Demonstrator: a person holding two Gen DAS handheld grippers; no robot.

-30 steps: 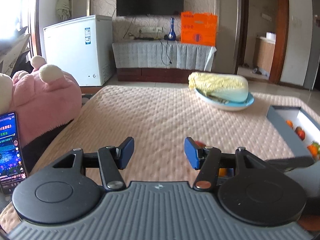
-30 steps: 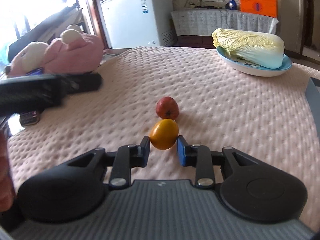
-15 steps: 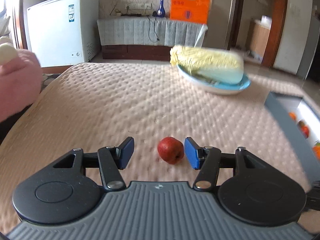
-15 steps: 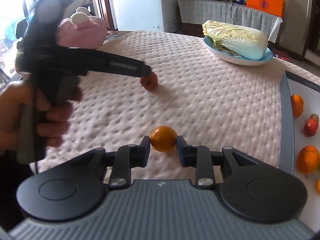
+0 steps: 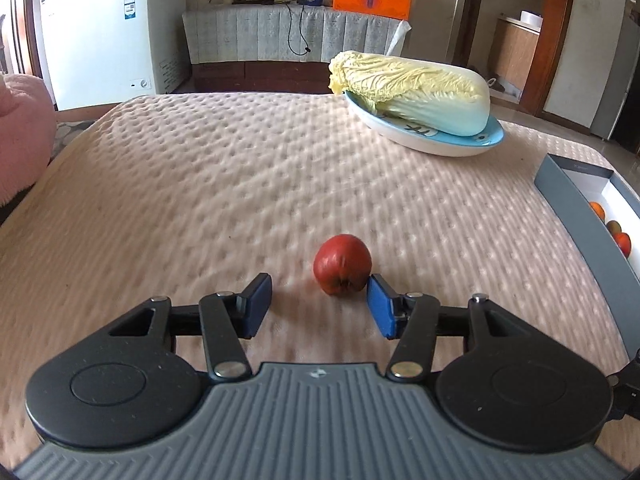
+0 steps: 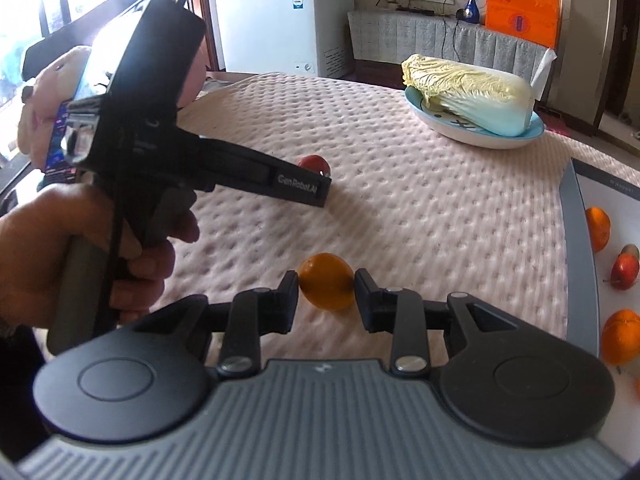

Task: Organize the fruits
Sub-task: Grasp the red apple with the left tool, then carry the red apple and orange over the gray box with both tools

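Left gripper (image 5: pixel 318 307): angled down, jaws closing, red fruit (image 5: pixel 342 265) between, right pad touching.
Right gripper (image 6: pixel 326 295): angled down, opening, pads pinching orange (image 6: pixel 327 281).

The left tool (image 5: pixel 316 306) angles down toward the bed, jaws closing, its right pad beside a red fruit (image 5: pixel 342 265); the right tool (image 6: pixel 326 294) pinches an orange (image 6: pixel 327 281), jaws easing apart; a hand (image 6: pixel 60 256) grips the left tool's handle.

- left gripper (image 5: pixel 319 306) over the quilted pink table cover (image 5: pixel 200 184), jaws closing, the red apple (image 5: pixel 342 264) against its right pad
- cabbage (image 5: pixel 416 88) on a blue plate (image 5: pixel 448 142)
- grey box (image 5: pixel 580 208) holds fruit
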